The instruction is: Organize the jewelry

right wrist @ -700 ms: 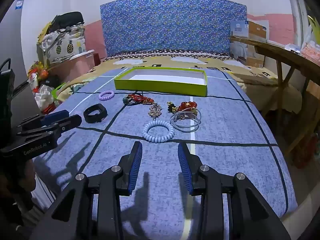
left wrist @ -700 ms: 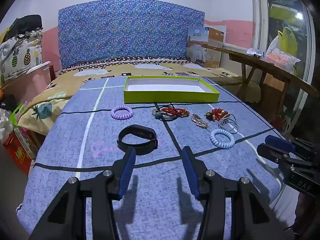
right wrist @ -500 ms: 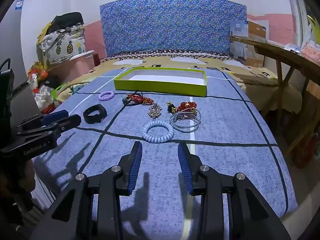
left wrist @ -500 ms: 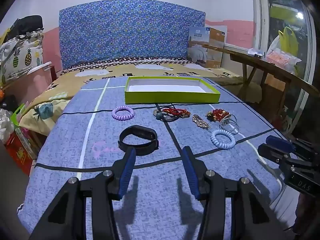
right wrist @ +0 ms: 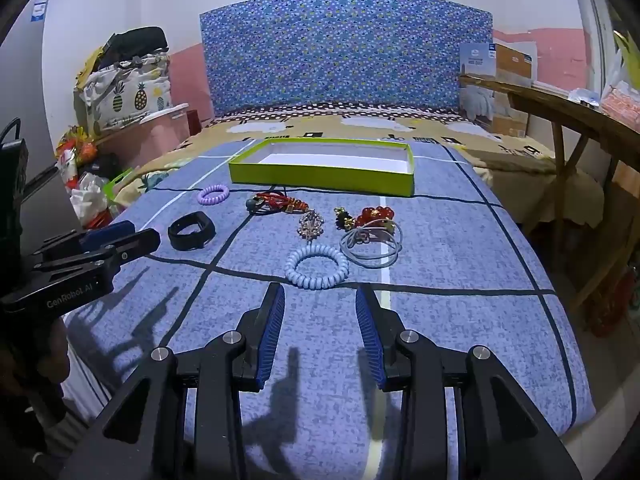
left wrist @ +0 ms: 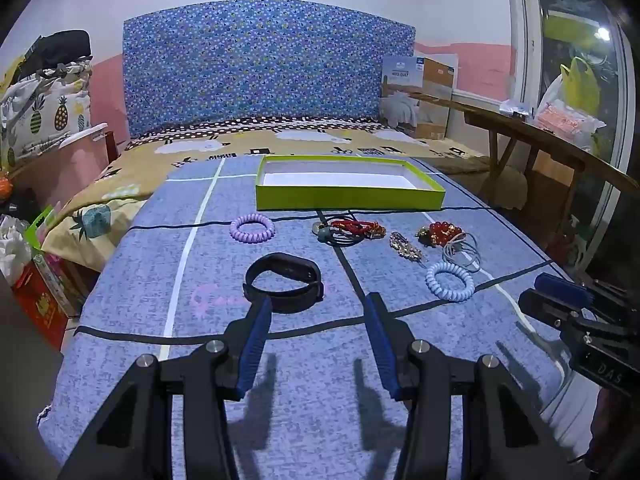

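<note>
Jewelry lay spread on the blue grid-patterned bedspread (left wrist: 304,392), just near of the shallow lime-green cardboard tray (left wrist: 348,197) with a white floor. The left claw (left wrist: 316,312) hung wide apart, holding nothing, its left tip just near of the black rubber wristband (left wrist: 285,282). The right claw (right wrist: 320,300) also stood apart with nothing between its fingers, just near of the pale blue coiled hair tie (right wrist: 317,266). Farther off lay the purple coiled hair tie (left wrist: 252,229), red cord bracelet (left wrist: 354,227) and red bead bracelet (right wrist: 374,216).

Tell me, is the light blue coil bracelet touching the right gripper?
Apart. The right wrist view shows bedsheet between the light blue coil bracelet and the open right gripper.
</note>
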Demonstrator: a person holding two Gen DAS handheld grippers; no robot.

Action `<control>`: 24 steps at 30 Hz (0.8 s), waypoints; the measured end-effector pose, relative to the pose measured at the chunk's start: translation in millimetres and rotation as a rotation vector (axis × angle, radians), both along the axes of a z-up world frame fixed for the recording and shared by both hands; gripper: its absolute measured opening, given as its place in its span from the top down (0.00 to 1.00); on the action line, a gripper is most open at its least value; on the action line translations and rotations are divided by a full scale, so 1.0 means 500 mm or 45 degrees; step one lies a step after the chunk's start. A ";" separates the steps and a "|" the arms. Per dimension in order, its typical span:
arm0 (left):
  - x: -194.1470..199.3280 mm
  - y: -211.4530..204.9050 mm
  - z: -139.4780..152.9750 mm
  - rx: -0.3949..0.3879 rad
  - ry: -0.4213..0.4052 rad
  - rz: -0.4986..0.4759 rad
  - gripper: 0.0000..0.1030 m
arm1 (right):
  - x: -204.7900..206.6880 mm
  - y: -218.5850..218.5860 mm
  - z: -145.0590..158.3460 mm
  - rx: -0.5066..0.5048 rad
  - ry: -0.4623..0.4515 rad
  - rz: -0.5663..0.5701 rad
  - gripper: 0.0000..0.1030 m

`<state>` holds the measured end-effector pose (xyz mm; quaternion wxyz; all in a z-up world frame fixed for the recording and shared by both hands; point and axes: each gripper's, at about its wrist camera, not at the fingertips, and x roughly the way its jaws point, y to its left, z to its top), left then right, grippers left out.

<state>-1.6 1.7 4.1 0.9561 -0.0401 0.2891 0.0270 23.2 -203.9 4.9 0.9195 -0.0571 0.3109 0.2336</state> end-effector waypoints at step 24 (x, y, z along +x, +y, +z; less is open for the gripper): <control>-0.005 -0.001 0.009 0.004 -0.022 0.008 0.51 | -0.001 0.000 0.002 0.003 -0.003 0.002 0.63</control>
